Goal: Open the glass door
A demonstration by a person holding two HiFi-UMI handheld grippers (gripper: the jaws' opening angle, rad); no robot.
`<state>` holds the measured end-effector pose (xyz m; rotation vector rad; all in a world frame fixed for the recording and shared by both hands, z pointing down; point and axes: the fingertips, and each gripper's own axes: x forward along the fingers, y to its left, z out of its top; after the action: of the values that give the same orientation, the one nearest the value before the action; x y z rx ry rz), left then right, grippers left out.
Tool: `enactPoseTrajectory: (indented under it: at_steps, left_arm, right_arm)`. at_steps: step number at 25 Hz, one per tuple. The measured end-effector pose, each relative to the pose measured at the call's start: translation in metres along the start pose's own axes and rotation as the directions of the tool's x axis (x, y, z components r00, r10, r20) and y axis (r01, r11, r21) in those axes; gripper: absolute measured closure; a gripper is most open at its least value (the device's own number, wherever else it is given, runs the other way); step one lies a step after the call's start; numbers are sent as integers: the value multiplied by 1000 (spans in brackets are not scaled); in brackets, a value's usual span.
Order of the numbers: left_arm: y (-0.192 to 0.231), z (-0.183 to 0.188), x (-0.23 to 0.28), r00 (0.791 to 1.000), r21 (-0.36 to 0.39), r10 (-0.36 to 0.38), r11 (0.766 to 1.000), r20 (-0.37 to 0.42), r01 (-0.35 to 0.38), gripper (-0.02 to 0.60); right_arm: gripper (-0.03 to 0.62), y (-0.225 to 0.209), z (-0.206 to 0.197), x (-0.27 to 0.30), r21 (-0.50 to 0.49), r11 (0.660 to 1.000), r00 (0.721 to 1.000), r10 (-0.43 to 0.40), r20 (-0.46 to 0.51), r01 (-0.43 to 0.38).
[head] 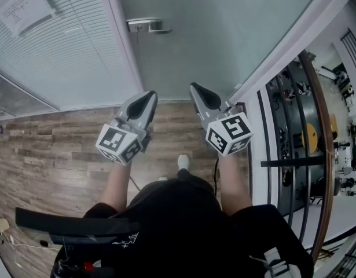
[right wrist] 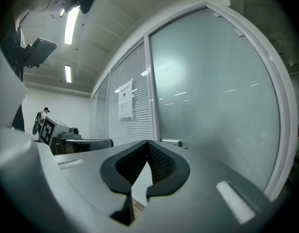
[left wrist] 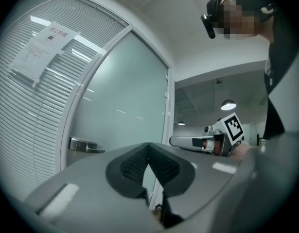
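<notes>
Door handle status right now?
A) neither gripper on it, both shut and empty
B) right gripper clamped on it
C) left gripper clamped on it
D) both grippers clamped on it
A: the lever handle sits untouched on the glass door, while the left gripper and right gripper hang short of it, jaws together on nothing.

Ahead, glass door, handle at its left edge, blinds further left

Left tool (jaws together, empty), glass door, handle ahead
</notes>
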<state>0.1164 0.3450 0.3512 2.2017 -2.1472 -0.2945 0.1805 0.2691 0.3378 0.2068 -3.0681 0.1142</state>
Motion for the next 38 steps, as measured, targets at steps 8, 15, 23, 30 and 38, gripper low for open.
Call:
enactPoseTrajectory:
  at_steps: [8,15,23,30,38]
  left_arm:
    - [24,4,37,998,27,58,998,16,-58,581]
    - [38,4,71,995,35,96,995,13,-97,581]
    - [50,-1,88,987,55,159,986,8,-160,581]
    - [58,-1,97,978,84,210,974,11,-210,581]
    - [61,-1,81,966,68,258,963,19,-259,581]
  right_arm:
    - [591,-31,2,30,-36,998,999,45,-23,-45]
    - [591,-61,3,53,-29,995,995,93,-37,-94]
    - [591,-83,4,69,-27,988,988,150,-28,-151]
    - [591,-98,2,83,-38,980,980,194,-41,-196]
    - [591,-90,-3,89,-31,974,973,224,-57,-226]
